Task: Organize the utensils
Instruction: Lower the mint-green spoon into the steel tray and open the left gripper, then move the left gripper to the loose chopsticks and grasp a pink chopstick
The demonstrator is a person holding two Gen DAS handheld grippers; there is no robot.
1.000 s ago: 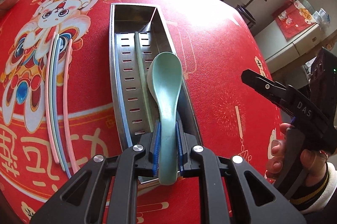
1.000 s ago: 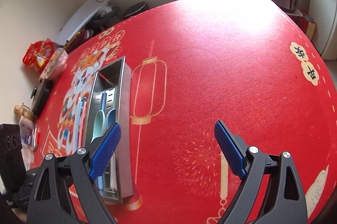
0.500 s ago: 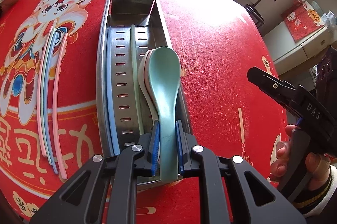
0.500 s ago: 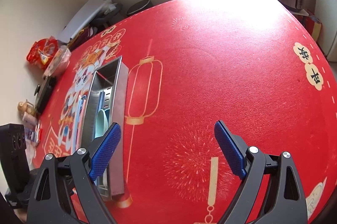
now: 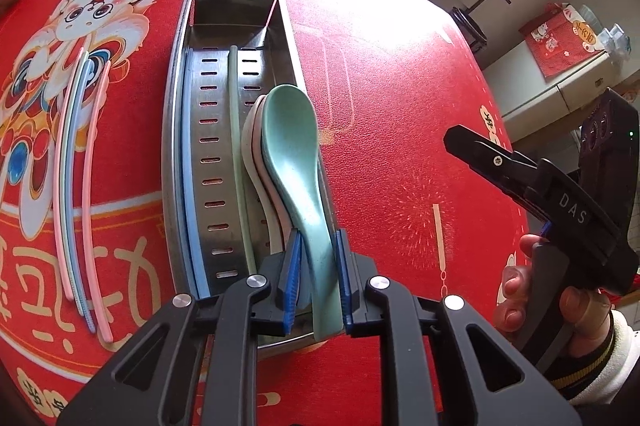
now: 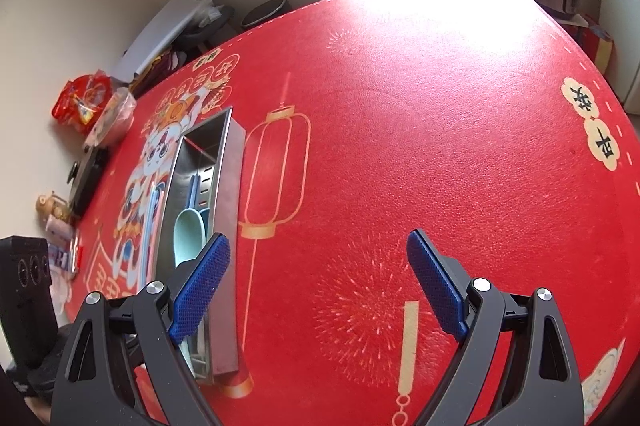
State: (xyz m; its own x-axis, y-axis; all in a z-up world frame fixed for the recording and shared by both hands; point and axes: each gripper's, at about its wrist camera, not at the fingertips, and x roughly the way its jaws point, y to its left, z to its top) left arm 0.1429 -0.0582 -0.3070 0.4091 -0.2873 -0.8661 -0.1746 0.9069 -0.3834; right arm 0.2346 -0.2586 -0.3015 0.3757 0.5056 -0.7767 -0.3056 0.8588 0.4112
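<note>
Opening at this moment, the left gripper [image 5: 316,268] has the handle of the green spoon [image 5: 294,145] between its blue pads [image 5: 291,266]; a gap shows on the left pad's side, and the handle leans toward the right pad, so the pads no longer clamp it. Beyond that, going by size: the red tablecloth [image 6: 400,97], printed with a lion-dance figure, lanterns and fireworks, covers the whole table. On it lies the long steel tray [image 5: 172,145], its slotted floor running away from the left camera. The right gripper [image 6: 318,268] hovers over bare cloth to the tray's right with its jaws spread wide and nothing between them; in the left view a hand [image 5: 532,290] grips its handle. Inside the tray the green spoon rests bowl-up on 2 or more pale spoons [image 5: 252,141] nested under it, along the tray's right side. A blue chopstick [image 5: 188,185] lies along the tray's left wall and a green chopstick [image 5: 236,145] down its middle. On the cloth left of the tray lie several loose chopsticks [image 5: 86,185], pink, green and blue, side by side.
</note>
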